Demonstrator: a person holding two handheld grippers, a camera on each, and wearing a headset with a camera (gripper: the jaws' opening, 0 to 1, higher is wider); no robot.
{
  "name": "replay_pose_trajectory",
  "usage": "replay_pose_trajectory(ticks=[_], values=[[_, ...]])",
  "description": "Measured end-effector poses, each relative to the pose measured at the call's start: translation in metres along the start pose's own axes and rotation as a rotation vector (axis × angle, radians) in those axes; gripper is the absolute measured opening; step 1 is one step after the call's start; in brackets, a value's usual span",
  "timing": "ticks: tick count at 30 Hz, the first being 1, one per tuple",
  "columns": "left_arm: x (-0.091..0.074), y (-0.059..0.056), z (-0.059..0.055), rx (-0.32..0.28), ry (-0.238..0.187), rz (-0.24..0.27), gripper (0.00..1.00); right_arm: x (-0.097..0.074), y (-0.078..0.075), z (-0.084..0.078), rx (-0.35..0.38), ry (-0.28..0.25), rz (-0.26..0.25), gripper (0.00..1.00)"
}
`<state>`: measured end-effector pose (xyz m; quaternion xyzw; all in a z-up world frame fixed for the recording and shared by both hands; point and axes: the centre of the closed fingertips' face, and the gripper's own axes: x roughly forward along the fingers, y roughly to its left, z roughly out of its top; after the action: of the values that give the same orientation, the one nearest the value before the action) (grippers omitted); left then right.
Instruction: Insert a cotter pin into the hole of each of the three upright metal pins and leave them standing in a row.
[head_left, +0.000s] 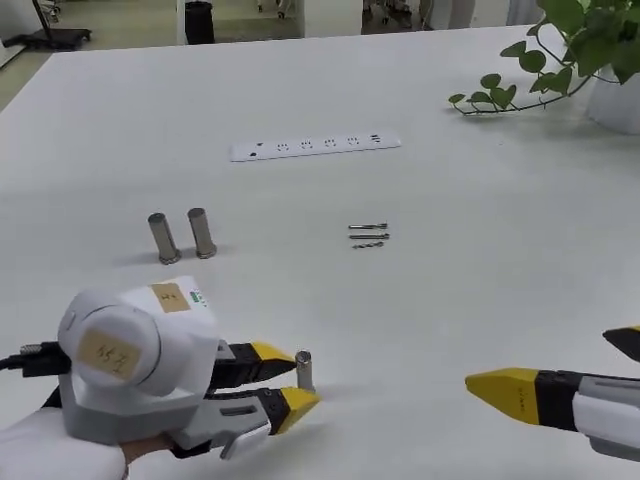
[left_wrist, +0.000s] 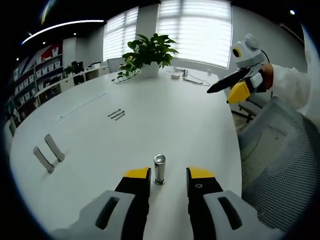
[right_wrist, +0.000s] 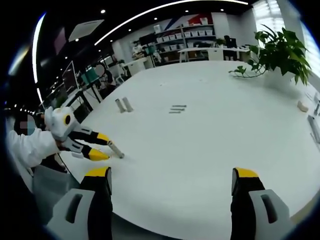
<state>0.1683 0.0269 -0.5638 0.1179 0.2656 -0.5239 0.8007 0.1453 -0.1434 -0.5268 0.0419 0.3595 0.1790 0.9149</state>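
Note:
One short metal pin (head_left: 304, 369) (left_wrist: 159, 169) stands upright near the table's front edge. It sits between the yellow tips of my left gripper (head_left: 296, 377) (left_wrist: 169, 173), which is open, with a gap on each side of the pin. Two more metal pins (head_left: 163, 238) (head_left: 202, 232) stand side by side further back on the left. Three cotter pins (head_left: 368, 235) (left_wrist: 117, 114) (right_wrist: 177, 108) lie together mid-table. My right gripper (head_left: 560, 365) (right_wrist: 171, 173) hovers wide open at the lower right, holding nothing.
A white power strip (head_left: 315, 146) lies across the table beyond the cotter pins. A potted plant (head_left: 585, 50) (right_wrist: 280, 50) stands at the far right corner. The white table (head_left: 450, 300) has bare surface between the two grippers.

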Motion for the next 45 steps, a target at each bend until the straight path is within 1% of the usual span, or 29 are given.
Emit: replay_pose_trajectory(ticks=[2,4,5,8,14,17,18,20,23,26,27,29,33,35,36,38,40,41,45], values=[[-0.003,-0.001,0.002,-0.006,-0.013,-0.001,0.32,0.0,0.001,0.002,-0.002,-0.013,0.003,0.98],[-0.006,-0.001,0.001,-0.015,-0.014,0.0,0.34,0.0,0.001,0.003,-0.003,-0.017,0.006,0.98],[-0.007,-0.002,0.001,-0.023,-0.016,0.0,0.35,0.0,0.001,0.003,-0.004,-0.016,0.006,0.98],[-0.013,-0.003,0.002,-0.048,-0.031,-0.001,0.44,0.001,0.001,0.003,-0.018,-0.008,0.006,0.98],[-0.023,-0.006,0.006,-0.1,-0.065,-0.007,0.64,0.002,0.001,0.003,-0.036,0.004,0.008,0.98],[-0.028,-0.008,0.007,-0.12,-0.07,-0.009,0.75,0.002,0.001,0.004,-0.049,0.01,0.008,0.98],[-0.028,-0.009,0.007,-0.128,-0.07,-0.01,0.79,0.003,0.001,0.005,-0.054,0.012,0.008,0.98],[-0.031,-0.01,0.007,-0.139,-0.08,-0.015,0.85,0.003,0.001,0.005,-0.059,0.015,0.009,0.98],[-0.033,-0.011,0.005,-0.163,-0.083,-0.015,0.9,0.004,0.0,0.007,-0.079,0.024,0.01,0.98],[-0.035,-0.01,0.002,-0.197,-0.096,0.002,0.97,0.005,-0.001,0.009,-0.091,0.028,0.013,0.97],[-0.037,-0.01,0.002,-0.216,-0.102,0.0,0.99,0.006,-0.001,0.01,-0.093,0.029,0.013,0.97],[-0.04,-0.012,0.0,-0.224,-0.102,0.001,0.99,0.006,-0.002,0.012,-0.105,0.033,0.015,0.97],[-0.046,-0.012,-0.001,-0.225,-0.103,0.018,0.99,0.008,-0.005,0.016,-0.144,0.053,0.02,0.95],[-0.048,-0.011,-0.001,-0.23,-0.109,0.023,0.99,0.008,-0.007,0.019,-0.178,0.072,0.029,0.91],[-0.05,-0.011,0.0,-0.232,-0.117,0.028,0.99,0.009,-0.009,0.022,-0.208,0.073,0.028,0.91],[-0.053,-0.01,0.001,-0.239,-0.127,0.035,0.99,0.01,-0.01,0.026,-0.248,0.075,0.04,0.89],[-0.056,-0.009,0.002,-0.242,-0.133,0.046,0.99,0.014,-0.011,0.032,-0.255,0.064,0.055,0.86],[-0.057,-0.009,0.002,-0.241,-0.133,0.049,0.99,0.016,-0.012,0.034,-0.26,0.069,0.067,0.85],[-0.06,-0.009,0.001,-0.242,-0.134,0.061,0.99,0.023,-0.017,0.041,-0.289,0.08,0.084,0.82]])
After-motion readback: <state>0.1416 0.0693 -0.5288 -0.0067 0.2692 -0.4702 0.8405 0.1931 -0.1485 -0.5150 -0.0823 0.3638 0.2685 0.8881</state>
